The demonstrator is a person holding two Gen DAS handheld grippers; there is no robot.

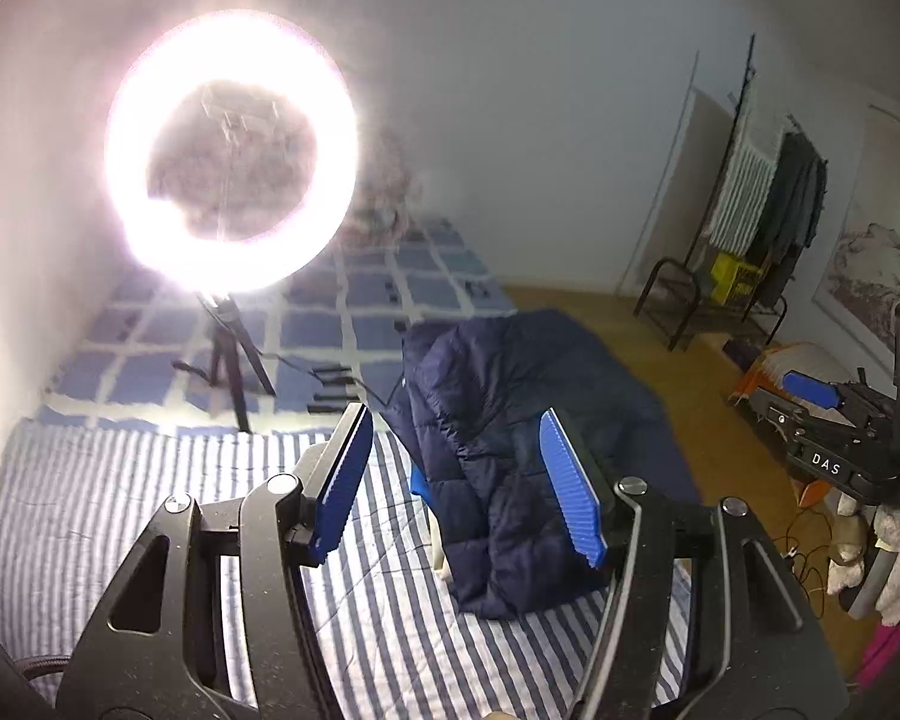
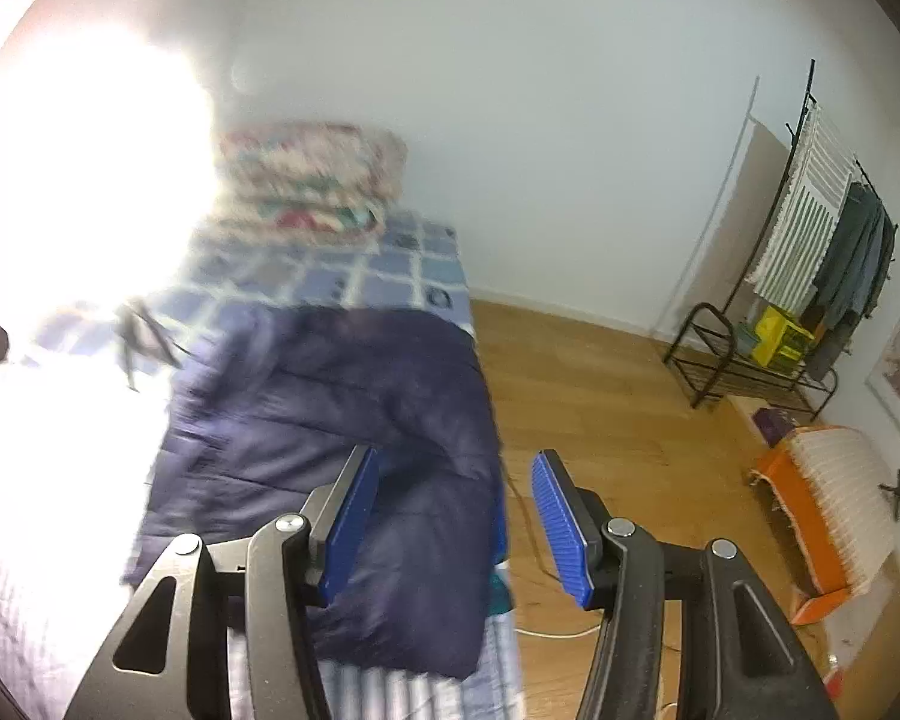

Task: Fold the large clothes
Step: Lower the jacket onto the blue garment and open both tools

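A dark navy puffer jacket (image 1: pixel 510 414) lies folded over on the striped bed sheet (image 1: pixel 120 498), near the bed's right edge. It also shows in the right wrist view (image 2: pixel 336 414), blurred. My left gripper (image 1: pixel 456 426) is open and empty, held above the sheet just before the jacket. My right gripper (image 2: pixel 456 462) is open and empty, above the jacket's right part and the bed edge. The right gripper also shows at the right of the left wrist view (image 1: pixel 822 390).
A bright ring light (image 1: pixel 231 162) on a tripod (image 1: pixel 228 354) stands on the bed's checked blue cover (image 1: pixel 390 282). A folded floral quilt (image 2: pixel 312 174) lies at the bed's far end. A clothes rack (image 2: pixel 810 240) and an orange basket (image 2: pixel 822 516) stand on the wooden floor (image 2: pixel 600 408).
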